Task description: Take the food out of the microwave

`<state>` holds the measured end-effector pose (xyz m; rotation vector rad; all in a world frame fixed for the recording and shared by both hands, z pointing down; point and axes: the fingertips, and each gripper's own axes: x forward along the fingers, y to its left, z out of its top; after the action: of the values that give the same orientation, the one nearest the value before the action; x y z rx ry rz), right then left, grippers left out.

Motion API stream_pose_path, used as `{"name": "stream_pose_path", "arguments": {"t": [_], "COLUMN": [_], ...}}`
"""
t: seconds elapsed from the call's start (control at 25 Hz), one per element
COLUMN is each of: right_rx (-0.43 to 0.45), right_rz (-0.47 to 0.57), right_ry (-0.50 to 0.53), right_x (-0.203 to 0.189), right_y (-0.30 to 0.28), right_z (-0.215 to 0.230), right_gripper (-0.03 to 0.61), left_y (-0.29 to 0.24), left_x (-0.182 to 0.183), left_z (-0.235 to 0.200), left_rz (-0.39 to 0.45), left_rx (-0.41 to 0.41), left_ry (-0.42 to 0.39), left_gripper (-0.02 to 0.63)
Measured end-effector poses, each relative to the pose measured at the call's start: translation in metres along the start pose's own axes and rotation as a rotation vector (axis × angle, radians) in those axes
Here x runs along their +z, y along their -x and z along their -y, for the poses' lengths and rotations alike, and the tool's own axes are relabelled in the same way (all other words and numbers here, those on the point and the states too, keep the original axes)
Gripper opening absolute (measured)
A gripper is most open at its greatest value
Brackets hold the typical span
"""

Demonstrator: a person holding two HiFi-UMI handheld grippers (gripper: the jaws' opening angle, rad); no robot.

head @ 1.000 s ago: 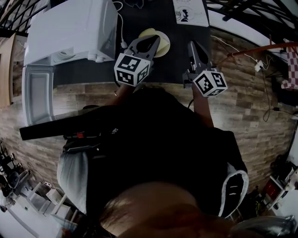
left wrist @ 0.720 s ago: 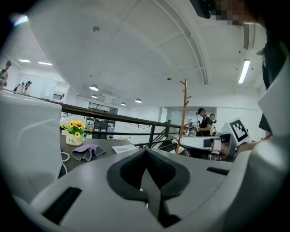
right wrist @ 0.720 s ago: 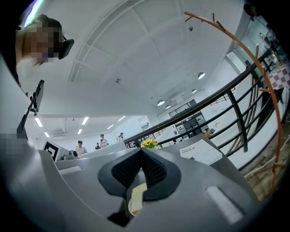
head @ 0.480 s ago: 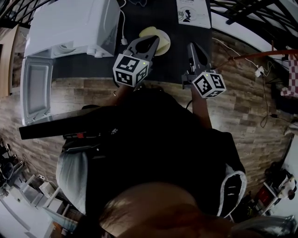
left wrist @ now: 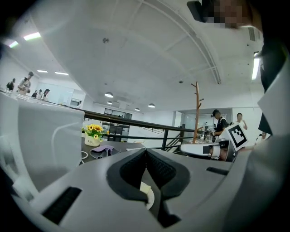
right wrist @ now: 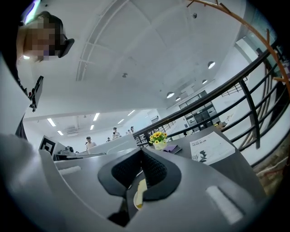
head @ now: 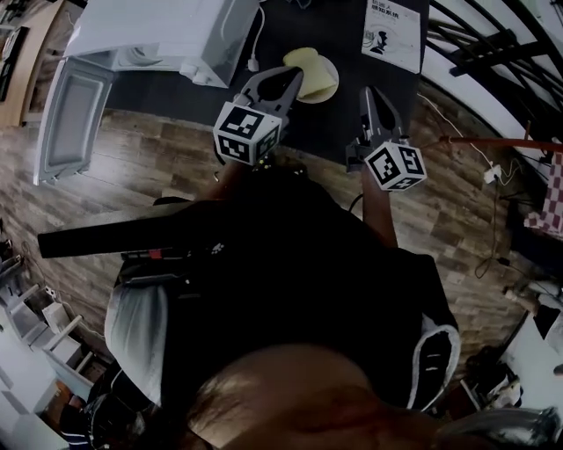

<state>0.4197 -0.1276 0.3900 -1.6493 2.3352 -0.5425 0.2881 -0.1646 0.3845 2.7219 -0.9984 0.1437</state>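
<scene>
A white plate [head: 321,83] with pale yellow food [head: 303,60] sits on the dark table [head: 290,22], to the right of the white microwave [head: 167,31]. The microwave's door [head: 75,114] is swung open. My left gripper [head: 281,81] is shut and holds nothing. Its tip lies over the plate's left edge in the head view, and in the left gripper view [left wrist: 146,152] the plate [left wrist: 148,195] shows low behind the shut jaws. My right gripper [head: 374,95] is shut and empty, just right of the plate. The food [right wrist: 139,192] shows low behind the right gripper [right wrist: 141,153] too.
A printed sheet [head: 394,35] lies on the table's far right. A white cable [head: 255,44] runs beside the microwave. A flower pot [left wrist: 94,136] stands at the table's back near a black railing [right wrist: 244,95]. The floor is wood [head: 158,167]. People stand far off.
The head view has swung, so the microwave, its open door and the table have slid right and tilted in the picture. Both grippers stay shut near the plate.
</scene>
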Motion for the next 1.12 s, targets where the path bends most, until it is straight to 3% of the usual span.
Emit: {"name": "stream_pose_path", "arguments": {"t": [0.24,0.8,1.12], "right_rx": [0.048,0.141,0.197], "right_rz": [-0.035,-0.084,-0.109], "right_ry": [0.000,-0.008,-0.014], "right_x": [-0.011,-0.032,-0.054], "right_y": [-0.005,-0.023,-0.044], "right_z": [-0.002,-0.034,-0.087], "right_gripper": [0.000,0.000,0.000], "left_y": [0.022,0.073,0.125], "left_x": [-0.009,-0.011,-0.010], "left_z": [-0.012,-0.038,-0.070], "left_rz": [0.004,0.044,0.062], "left_rx": [0.098,0.224,0.276], "left_ry": [0.068,0.044,0.038], "left_gripper": [0.008,0.008,0.008]}}
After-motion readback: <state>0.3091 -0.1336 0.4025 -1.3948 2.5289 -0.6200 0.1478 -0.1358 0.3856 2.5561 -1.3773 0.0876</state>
